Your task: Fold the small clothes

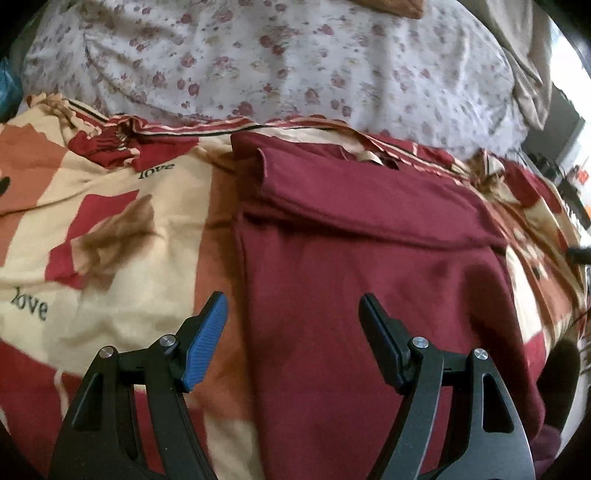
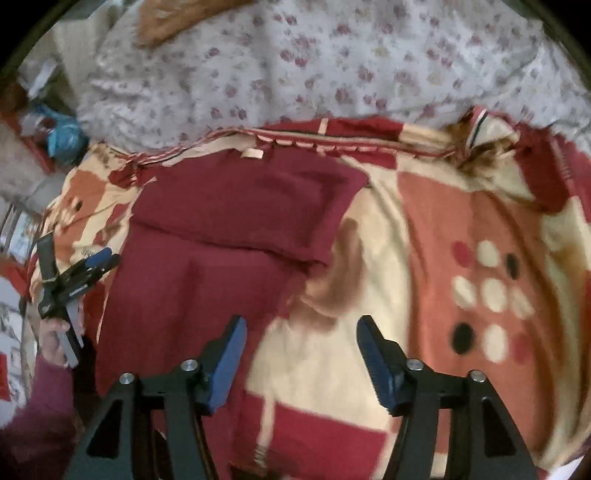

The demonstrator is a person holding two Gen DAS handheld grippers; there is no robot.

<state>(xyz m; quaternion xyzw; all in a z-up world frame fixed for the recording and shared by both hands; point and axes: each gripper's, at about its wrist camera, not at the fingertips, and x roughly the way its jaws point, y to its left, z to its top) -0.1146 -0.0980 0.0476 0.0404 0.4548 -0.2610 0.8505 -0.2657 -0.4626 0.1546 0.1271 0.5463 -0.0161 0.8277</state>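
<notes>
A maroon garment (image 1: 369, 277) lies flat on the patterned bedspread (image 1: 110, 229), with a folded band across its upper part. My left gripper (image 1: 291, 306) hovers open over the garment's left edge with nothing between its fingers. In the right wrist view the same garment (image 2: 207, 258) lies at centre left, a pale neck label (image 2: 253, 153) at its far edge. My right gripper (image 2: 301, 325) is open and empty above the bedspread (image 2: 461, 221), just right of the garment. The left gripper (image 2: 92, 262) shows at the garment's left side, held by a hand (image 2: 55, 339) in a maroon sleeve.
A white floral quilt (image 1: 258, 62) bunches along the far side of the bed. An orange cloth (image 2: 166, 22) lies on top of it. A blue bundle (image 2: 62, 138) and clutter sit off the bed's far left. Furniture stands beyond the bed's right edge (image 1: 561, 155).
</notes>
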